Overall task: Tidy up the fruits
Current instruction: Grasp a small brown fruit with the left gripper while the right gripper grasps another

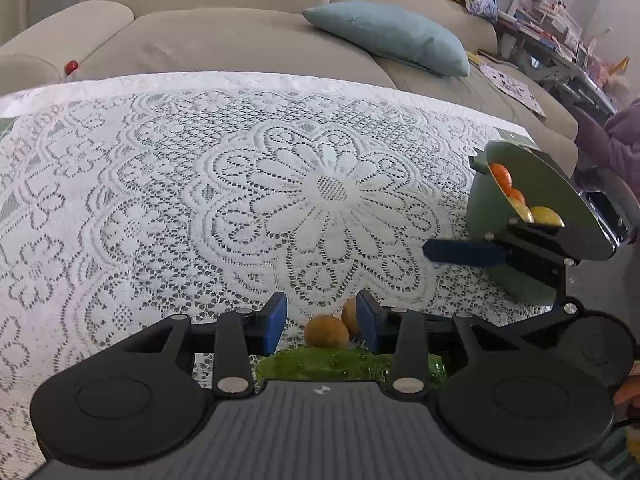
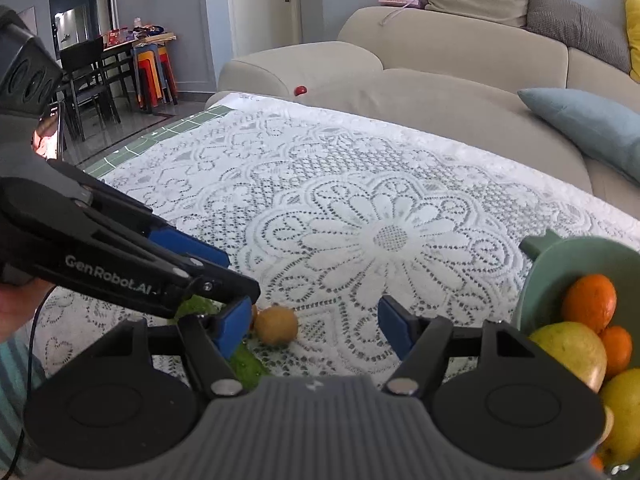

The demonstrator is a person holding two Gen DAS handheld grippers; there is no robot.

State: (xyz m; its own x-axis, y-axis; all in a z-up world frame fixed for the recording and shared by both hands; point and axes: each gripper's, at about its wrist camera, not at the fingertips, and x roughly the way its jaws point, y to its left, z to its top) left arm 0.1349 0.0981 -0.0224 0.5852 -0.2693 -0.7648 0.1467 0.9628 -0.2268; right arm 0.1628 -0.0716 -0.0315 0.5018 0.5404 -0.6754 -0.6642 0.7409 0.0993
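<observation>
Two brown kiwis (image 1: 326, 331) lie on the lace cloth near the front edge, beside a green fruit (image 1: 344, 366). My left gripper (image 1: 322, 322) is open, its blue pads on either side of the kiwis just above them. In the right wrist view one kiwi (image 2: 276, 325) lies between the pads of my right gripper (image 2: 316, 326), which is open and empty. The left gripper (image 2: 224, 284) reaches in from the left, over the green fruit (image 2: 246, 362). A green bowl (image 2: 560, 264) at the right holds oranges (image 2: 590, 302) and yellow fruits (image 2: 572, 352); it also shows in the left wrist view (image 1: 532, 184).
A white lace cloth (image 1: 224, 184) covers the table. A beige sofa (image 1: 224, 36) with a blue cushion (image 1: 392, 36) stands behind it. A small red ball (image 1: 71, 66) lies on the sofa. Chairs and a dining table (image 2: 100, 68) stand far left.
</observation>
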